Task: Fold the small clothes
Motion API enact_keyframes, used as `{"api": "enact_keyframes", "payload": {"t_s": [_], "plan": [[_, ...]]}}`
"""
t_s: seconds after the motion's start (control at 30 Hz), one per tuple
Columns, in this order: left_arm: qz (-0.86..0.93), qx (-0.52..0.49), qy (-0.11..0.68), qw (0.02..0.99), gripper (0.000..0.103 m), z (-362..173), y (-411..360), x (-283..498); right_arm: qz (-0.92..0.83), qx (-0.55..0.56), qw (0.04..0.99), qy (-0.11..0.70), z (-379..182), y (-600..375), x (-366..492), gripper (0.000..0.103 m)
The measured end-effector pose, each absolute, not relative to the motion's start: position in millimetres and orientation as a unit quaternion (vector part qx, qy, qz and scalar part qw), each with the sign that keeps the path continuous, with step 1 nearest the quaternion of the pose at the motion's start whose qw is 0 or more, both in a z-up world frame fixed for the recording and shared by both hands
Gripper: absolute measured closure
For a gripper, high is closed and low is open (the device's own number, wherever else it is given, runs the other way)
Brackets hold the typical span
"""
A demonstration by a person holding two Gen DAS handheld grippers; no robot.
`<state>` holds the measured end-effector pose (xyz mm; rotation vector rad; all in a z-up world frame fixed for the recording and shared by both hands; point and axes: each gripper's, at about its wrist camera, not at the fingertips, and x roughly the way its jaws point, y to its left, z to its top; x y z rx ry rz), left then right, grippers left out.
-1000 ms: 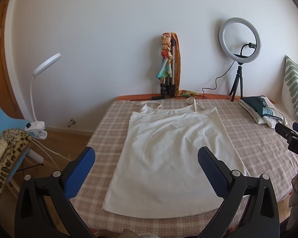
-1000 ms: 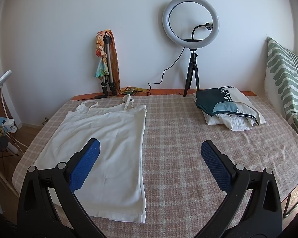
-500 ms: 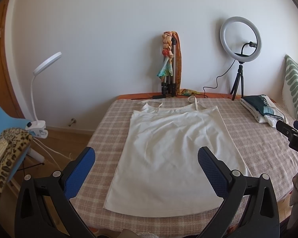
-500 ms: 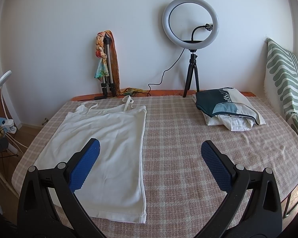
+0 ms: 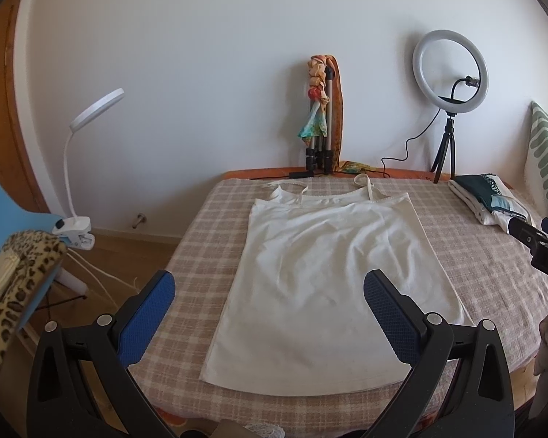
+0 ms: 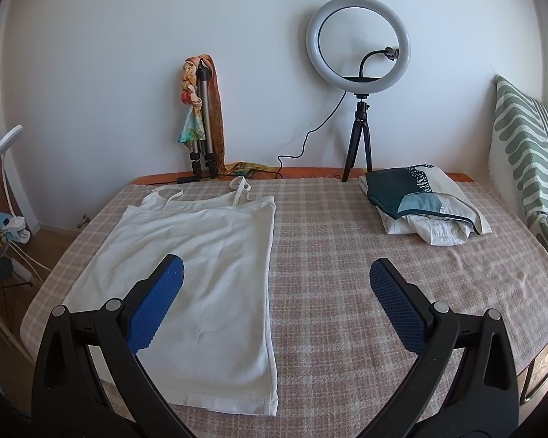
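Both tongs, left and right, agape above flat camisole (bare plaid bedspread rightward)

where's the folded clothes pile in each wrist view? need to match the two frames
Left wrist: folded clothes pile at the far right, on the checked bed cover, beyond the white camisole.
Right wrist: folded clothes pile right of centre, upper middle, clear of the camisole.
Shared landmark: the ring light, standing just behind the pile in both.
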<state>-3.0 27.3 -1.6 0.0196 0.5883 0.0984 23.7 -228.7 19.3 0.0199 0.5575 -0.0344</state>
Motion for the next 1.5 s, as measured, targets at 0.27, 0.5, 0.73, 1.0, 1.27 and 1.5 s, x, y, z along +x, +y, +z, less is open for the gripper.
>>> {"api": "enact_keyframes", "payload": {"t_s": [0.27,0.5,0.73,1.0,1.27,1.5], "plan": [[0.058,0.008,0.304,0.951,0.000,-13,38,1,-0.022,-0.007,0.962,0.271,19,-218,30,0.000],[0.068,0.002,0.328,0.942,0.000,-27,46,8,-0.011,-0.002,0.963,0.270,20,-211,37,0.000],[0.081,-0.006,0.333,0.939,0.000,-32,60,9,0.004,-0.003,0.962,0.273,17,-198,47,0.000],[0.069,-0.053,0.371,0.925,0.001,-59,91,13,0.045,0.017,0.959,0.279,17,-179,71,0.000],[0.052,-0.083,0.405,0.909,0.010,-87,112,19,0.103,0.032,0.945,0.308,14,-152,107,0.000],[0.047,-0.111,0.445,0.887,0.020,-118,124,26,0.170,0.025,0.921,0.349,19,-114,141,0.000]]}}
